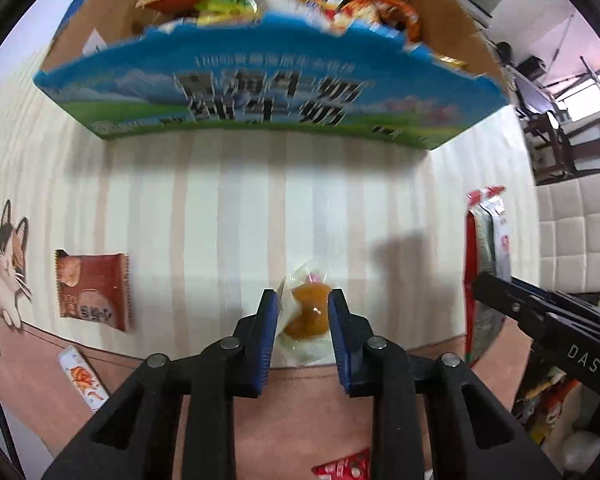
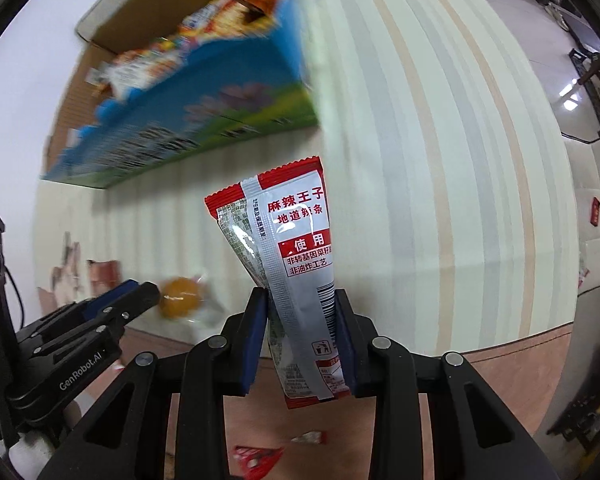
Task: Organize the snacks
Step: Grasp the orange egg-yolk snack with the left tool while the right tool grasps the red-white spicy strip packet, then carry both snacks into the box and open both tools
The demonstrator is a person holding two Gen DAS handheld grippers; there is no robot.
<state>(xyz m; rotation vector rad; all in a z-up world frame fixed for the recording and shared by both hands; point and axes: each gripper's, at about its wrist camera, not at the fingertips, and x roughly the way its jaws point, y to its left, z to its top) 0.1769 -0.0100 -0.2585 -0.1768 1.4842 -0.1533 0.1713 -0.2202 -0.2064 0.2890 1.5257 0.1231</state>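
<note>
My left gripper (image 1: pixel 304 300) is shut on a clear packet with an orange cake (image 1: pixel 310 314) inside, just over the striped tablecloth (image 1: pixel 220 208); the same packet (image 2: pixel 180 300) shows at my left gripper (image 2: pixel 140 294) in the right wrist view. My right gripper (image 2: pixel 302 300) is shut on a long red and silver snack packet (image 2: pixel 296 240) that stands upright between the pads. From the left wrist view that packet (image 1: pixel 486 248) hangs at the right, with my right gripper (image 1: pixel 496 292) beside it. Behind stands an open blue cardboard box (image 1: pixel 260 92) (image 2: pixel 204 92) filled with several snack bags (image 1: pixel 260 4).
A brown-red packet (image 1: pixel 92 290) lies left on the cloth near a cat drawing (image 1: pixel 4 268). A small white packet (image 1: pixel 84 380) and a red one (image 1: pixel 344 470) lie near the front edge. More red wrappers (image 2: pixel 256 456) lie below. A white padded chair (image 1: pixel 572 232) stands at the right.
</note>
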